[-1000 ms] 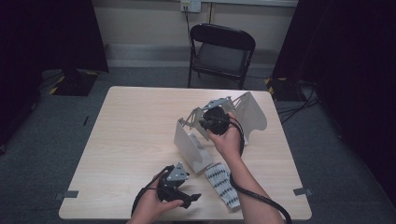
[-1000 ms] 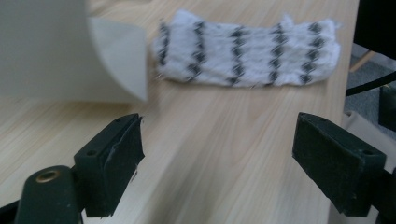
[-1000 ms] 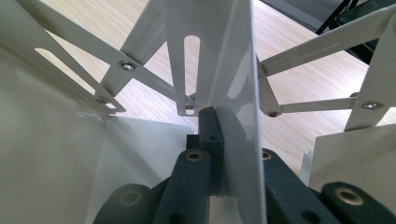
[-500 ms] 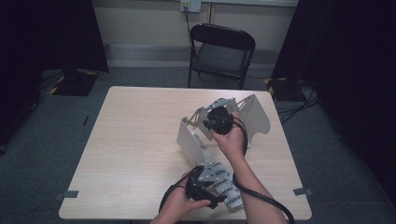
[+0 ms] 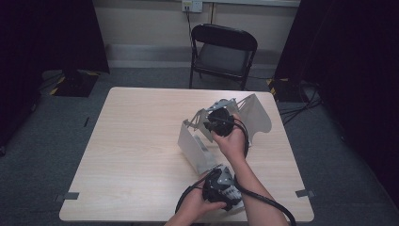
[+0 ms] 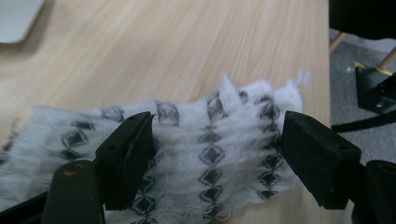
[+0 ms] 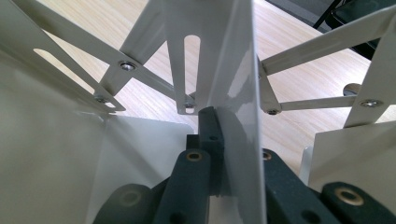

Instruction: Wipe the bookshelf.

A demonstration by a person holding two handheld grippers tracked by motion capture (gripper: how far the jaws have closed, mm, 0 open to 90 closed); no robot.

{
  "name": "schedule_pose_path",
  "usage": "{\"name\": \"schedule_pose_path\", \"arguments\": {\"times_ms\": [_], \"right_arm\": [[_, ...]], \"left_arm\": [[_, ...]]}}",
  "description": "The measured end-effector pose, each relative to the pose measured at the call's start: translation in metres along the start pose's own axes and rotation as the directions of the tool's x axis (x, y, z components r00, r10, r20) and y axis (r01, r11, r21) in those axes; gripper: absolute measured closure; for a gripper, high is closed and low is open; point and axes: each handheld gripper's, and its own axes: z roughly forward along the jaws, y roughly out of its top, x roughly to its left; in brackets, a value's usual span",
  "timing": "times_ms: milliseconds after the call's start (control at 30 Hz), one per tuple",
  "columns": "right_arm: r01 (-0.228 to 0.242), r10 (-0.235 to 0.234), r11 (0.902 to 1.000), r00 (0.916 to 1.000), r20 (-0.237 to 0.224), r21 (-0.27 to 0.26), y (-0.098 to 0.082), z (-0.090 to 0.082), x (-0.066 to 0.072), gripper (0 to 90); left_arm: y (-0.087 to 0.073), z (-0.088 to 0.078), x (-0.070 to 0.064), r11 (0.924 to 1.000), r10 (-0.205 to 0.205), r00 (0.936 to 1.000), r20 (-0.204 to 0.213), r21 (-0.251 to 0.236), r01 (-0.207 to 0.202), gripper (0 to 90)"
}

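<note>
**Left gripper view: jaws straddle the knitted cloth while the right clamps the metal frame**

Left gripper view puts the white knitted cloth [image 6: 205, 154] with black diamond marks low in the frame, lying on the wooden table [image 6: 187, 42]. The left gripper [image 6: 217, 154] has its two black jaws spread to either side of the cloth's end; they have just been closing, the cloth between them, and whether the pads already press on it is hard to tell. The cloth's left part runs out of the frame.

From the high view, the left gripper [image 5: 221, 188] sits at the lower middle, near the table's [image 5: 141, 141] front edge, and hides nearly all of the cloth [image 5: 234, 193]. Just above it stands the white metal frame [image 5: 195, 143], partly covered by the right hand and right gripper [image 5: 219, 123].

Right gripper view shows the right gripper [image 7: 219, 140] with its jaws pressed together on an upright sheet of the frame [image 7: 233, 70]; the frame's struts run off the top and sides.
</note>
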Motion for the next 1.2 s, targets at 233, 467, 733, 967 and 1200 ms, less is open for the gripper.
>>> {"name": "schedule_pose_path", "arguments": {"times_ms": [233,467,733,967,1200], "right_arm": [[0.006,-0.006,1.0,0.9999,0.01,-0.005,0.002,-0.005,-0.003,89.3],[0.002,-0.002,0.9999,1.0,0.008,-0.014,0.003,-0.009,-0.005,89.2],[0.0,0.0,0.9998,1.0,0.001,-0.017,0.006,-0.01,-0.003,88.8],[0.007,-0.006,0.9999,1.0,0.007,-0.014,0.015,-0.008,-0.002,88.9],[-0.002,0.002,0.9999,1.0,0.001,-0.016,0.012,-0.009,-0.004,89.3]], "left_arm": [[-0.011,-0.004,0.005,0.9976,0.033,0.9994,-0.014,0.062,-0.032,34.9],[-0.031,-0.027,0.01,0.9979,0.012,0.9994,-0.032,0.065,-0.01,36.4],[-0.061,-0.06,0.015,0.9981,-0.014,0.9991,-0.039,0.059,0.017,36.3],[-0.07,-0.069,0.017,0.9987,-0.025,0.9981,-0.056,0.043,0.028,36.0],[-0.079,-0.081,0.023,0.9973,-0.054,0.9945,-0.09,0.045,0.058,36.0]]}}
